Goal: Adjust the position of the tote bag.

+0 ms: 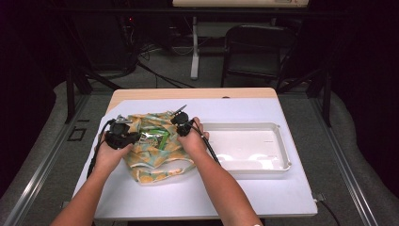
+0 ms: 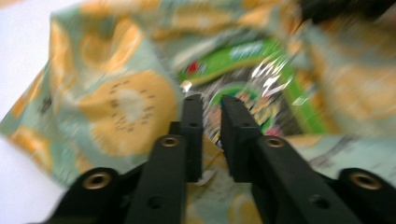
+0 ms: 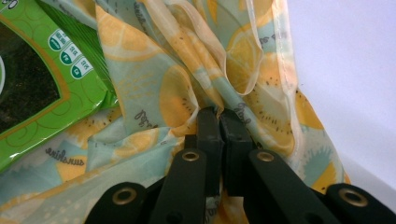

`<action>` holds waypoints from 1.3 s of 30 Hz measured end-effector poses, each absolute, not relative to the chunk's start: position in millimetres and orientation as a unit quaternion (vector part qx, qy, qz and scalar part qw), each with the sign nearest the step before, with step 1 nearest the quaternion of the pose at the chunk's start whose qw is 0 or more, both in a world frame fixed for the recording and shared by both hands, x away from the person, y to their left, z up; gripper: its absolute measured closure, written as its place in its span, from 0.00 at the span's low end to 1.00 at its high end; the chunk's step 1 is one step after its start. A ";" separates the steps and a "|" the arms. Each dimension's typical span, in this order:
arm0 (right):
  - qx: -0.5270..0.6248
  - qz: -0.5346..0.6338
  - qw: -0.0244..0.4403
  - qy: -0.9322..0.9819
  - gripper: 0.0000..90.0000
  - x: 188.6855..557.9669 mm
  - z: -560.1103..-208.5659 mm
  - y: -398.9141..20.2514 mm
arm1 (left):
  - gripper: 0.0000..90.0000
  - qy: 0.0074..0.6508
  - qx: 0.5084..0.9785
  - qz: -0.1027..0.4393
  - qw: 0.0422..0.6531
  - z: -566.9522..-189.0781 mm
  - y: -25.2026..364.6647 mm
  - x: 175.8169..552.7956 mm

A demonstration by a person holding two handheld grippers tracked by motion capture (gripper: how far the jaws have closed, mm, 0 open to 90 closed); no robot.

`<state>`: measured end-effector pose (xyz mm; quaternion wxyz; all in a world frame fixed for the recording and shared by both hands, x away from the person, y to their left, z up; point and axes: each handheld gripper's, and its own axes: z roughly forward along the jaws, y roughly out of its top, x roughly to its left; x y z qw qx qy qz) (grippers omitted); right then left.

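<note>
1. Right gripper: jaws pinched tight on a fold of the fruit-print cloth bag near its gathered rim. In the high view this gripper sits at the bag's 2 o'clock edge.

2. Left gripper: jaws drawn narrow with a slim gap between them. Bag cloth lies under and between the jaws, but the blurred picture does not show whether the pads press on it. In the high view this gripper sits at the bag's 9 o'clock side.

3. Fruit-print cloth bag: soft, crumpled, lying on the white surface left of centre, mouth pulled apart between the two grippers.

4. Bag contents: a green snack packet with a shiny foil face, lying in the open mouth. Its green border and round label marks show at the right gripper view's 10 o'clock. In the left gripper view it lies straight ahead at 12 o'clock.

5. White tray: shallow, rectangular, at the bag's 3 o'clock and just beside it. Nothing lies in it.

6. Step in hand, as judged: spreading the bag's mouth to reach the packet. To do it well, keep the right grip firm on the rim as an anchor, take a full fold of cloth on the left rather than a thin edge, and pull the two sides apart evenly so that the thin fabric neither slips nor drags the packet along.
</note>
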<state>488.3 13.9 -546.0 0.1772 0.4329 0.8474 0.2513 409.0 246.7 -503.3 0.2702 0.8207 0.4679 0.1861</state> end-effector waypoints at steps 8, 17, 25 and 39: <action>0.429 0.242 0.177 0.852 0.97 488.5 -544.5 12.9 | 1.00 0.481 0.828 0.184 0.220 -522.6 262.0 408.6; 0.434 0.252 0.180 0.846 0.96 487.7 -546.1 13.4 | 1.00 0.525 0.807 0.182 0.200 -540.6 285.8 413.8; 0.444 0.274 0.160 0.838 0.82 486.9 -540.2 7.8 | 1.00 0.524 0.800 0.181 0.229 -541.9 287.2 405.2; 0.417 0.382 0.148 0.811 0.60 459.1 -481.3 -10.2 | 0.99 0.514 0.800 0.188 0.245 -537.3 285.0 397.9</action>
